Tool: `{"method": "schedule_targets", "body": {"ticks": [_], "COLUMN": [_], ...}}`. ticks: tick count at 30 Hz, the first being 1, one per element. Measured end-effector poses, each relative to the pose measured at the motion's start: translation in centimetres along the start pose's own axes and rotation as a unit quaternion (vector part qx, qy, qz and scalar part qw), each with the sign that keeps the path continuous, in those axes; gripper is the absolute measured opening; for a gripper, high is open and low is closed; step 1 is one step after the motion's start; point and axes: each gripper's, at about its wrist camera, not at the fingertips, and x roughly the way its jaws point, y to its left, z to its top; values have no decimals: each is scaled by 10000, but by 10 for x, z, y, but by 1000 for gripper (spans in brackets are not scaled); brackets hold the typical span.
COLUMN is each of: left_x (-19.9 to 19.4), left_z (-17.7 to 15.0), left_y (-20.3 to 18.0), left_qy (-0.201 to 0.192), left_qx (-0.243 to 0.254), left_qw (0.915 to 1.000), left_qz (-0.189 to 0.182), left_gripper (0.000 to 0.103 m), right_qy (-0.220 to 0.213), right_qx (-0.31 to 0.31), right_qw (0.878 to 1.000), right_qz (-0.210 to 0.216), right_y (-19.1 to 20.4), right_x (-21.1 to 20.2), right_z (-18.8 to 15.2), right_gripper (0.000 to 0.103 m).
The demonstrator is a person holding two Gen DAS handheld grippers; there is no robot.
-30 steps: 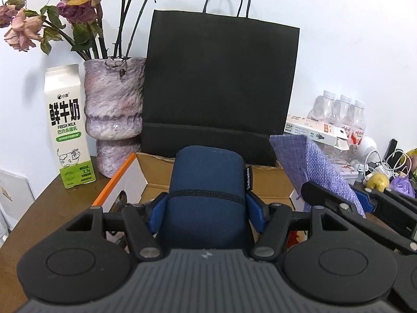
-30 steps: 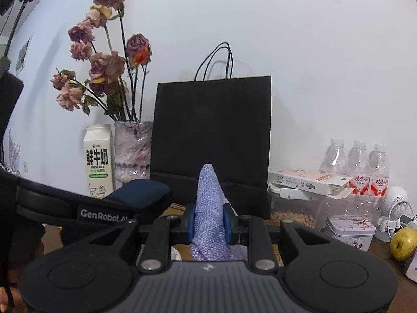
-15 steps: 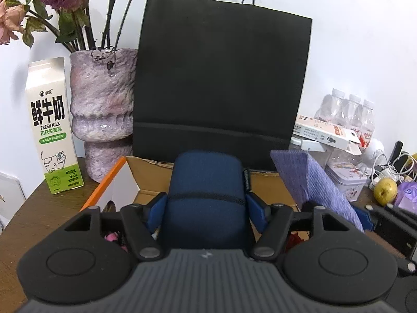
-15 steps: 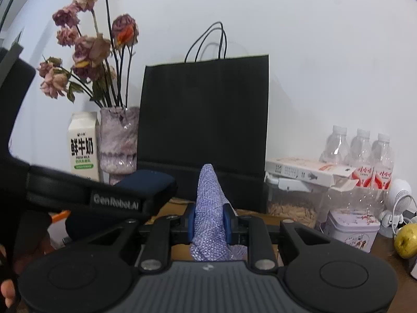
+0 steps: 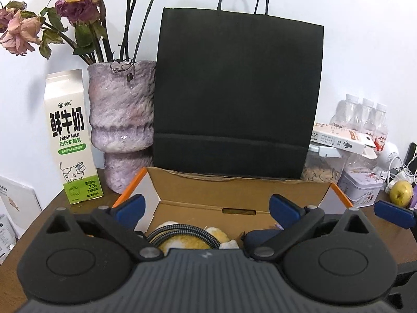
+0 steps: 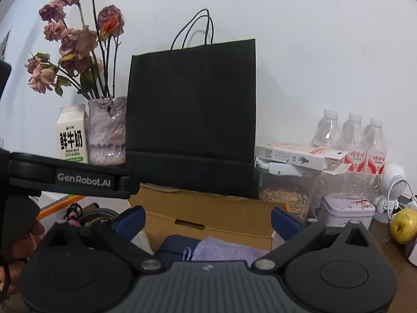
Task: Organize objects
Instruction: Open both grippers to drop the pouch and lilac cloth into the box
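- The cardboard box (image 5: 234,195) sat open-topped on the brown table (image 5: 52,216), and everything else is placed from it here.
- The left gripper (image 5: 206,208) hung over the near rim of the box, its blue pads spread wide and opening, with nothing pressed between them (only air and the box's back wall showed in the gap).
- The right gripper (image 6: 207,220) hovered over the same box beside the left one, its jaws likewise opening wide and gripping nothing.
- Inside the box, below the right gripper, lay the navy pouch (image 6: 174,245) and, touching its right side, the lilac woven cloth (image 6: 221,250); both rested clear of the pads.
- Toward the left end of the box lay a braided cable (image 5: 179,230) curled over a yellow plush toy (image 5: 187,242).
- Directly behind the box stood a black paper bag (image 5: 234,99), tight against the back wall, so there was no room rearward.
- Behind the box's left corner stood a mottled vase (image 5: 120,120) of dried roses, with a milk carton (image 5: 70,140) further left.
- Right of the box the table was crowded: a jar of seeds (image 6: 284,198), a small tin (image 6: 346,214), water bottles (image 6: 351,135) and a green apple (image 6: 405,225).
- The open room lay above the box.
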Motion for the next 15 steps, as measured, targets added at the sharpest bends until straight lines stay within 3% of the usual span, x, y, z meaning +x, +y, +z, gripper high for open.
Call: {"method": "schedule_targets", "body": {"ticks": [15], "left_x": [-22], "left_z": [-7], "left_y": [15], "left_qy": [-56], "left_qx": [-77], "left_qw": [9999], "left_qz": [-35], "left_gripper": [103], "right_qy": [105], "right_qx": [-12], "right_qw": [9999], "right_qz": [67], "right_y": [0], "right_x": [-12], "right_z": [3], "right_gripper": [103]}}
